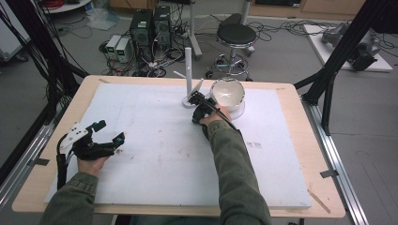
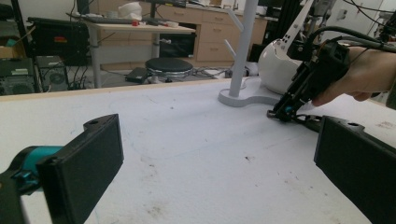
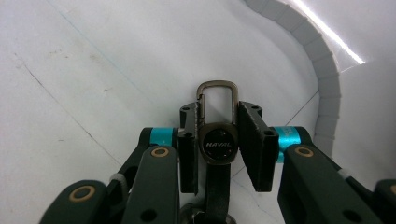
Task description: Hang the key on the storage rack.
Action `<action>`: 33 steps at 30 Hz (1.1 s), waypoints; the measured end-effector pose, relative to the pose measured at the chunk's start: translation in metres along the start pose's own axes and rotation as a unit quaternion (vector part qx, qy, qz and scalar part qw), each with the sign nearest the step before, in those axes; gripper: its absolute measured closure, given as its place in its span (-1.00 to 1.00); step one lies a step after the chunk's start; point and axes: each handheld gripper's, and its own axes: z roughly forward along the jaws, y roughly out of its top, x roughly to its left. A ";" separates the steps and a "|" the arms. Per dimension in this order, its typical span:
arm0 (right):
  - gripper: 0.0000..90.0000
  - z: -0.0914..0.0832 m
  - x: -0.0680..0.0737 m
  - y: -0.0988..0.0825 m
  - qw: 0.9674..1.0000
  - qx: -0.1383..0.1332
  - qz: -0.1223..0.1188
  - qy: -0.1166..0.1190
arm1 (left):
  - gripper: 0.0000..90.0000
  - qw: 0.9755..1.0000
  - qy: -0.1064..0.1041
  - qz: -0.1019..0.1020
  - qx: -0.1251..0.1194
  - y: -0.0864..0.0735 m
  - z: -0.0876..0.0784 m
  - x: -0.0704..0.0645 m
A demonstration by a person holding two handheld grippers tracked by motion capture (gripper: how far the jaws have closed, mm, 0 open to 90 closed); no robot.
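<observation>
The right gripper (image 1: 199,111) sat low at the upper middle of the high view, tipped down onto the white mat (image 1: 155,140). In the right gripper view its jaws stood on either side of a key fob (image 3: 217,135) marked HAVAL, with a metal clip loop at the top; they looked closed on it or very nearly so, presumably to lift it by its narrow sides. Just above, at the frame's centre top, stood a white peg stand (image 1: 188,75), likely where the loop was meant to hang, and a white bowl (image 1: 227,93) crowded the right of it. The left gripper (image 1: 105,136) rested at the lower left, jaws wide apart and empty, well clear of the work.
</observation>
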 end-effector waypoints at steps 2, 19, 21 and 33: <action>0.56 -0.001 0.000 -0.001 1.000 -0.001 0.000 0.000 | -0.96 1.000 0.000 0.000 -0.001 0.000 0.000 0.000; 0.56 -0.044 0.005 -0.014 0.996 -0.083 0.010 0.037 | -0.96 1.000 -0.001 0.002 0.001 0.000 0.000 -0.001; 0.56 -0.050 0.006 -0.014 0.995 -0.091 0.007 0.039 | -0.96 1.000 -0.001 0.001 0.002 0.000 0.000 -0.001; 0.56 -0.089 0.009 -0.022 0.985 -0.169 -0.006 0.047 | -0.96 1.000 -0.002 -0.001 0.001 0.000 0.000 -0.001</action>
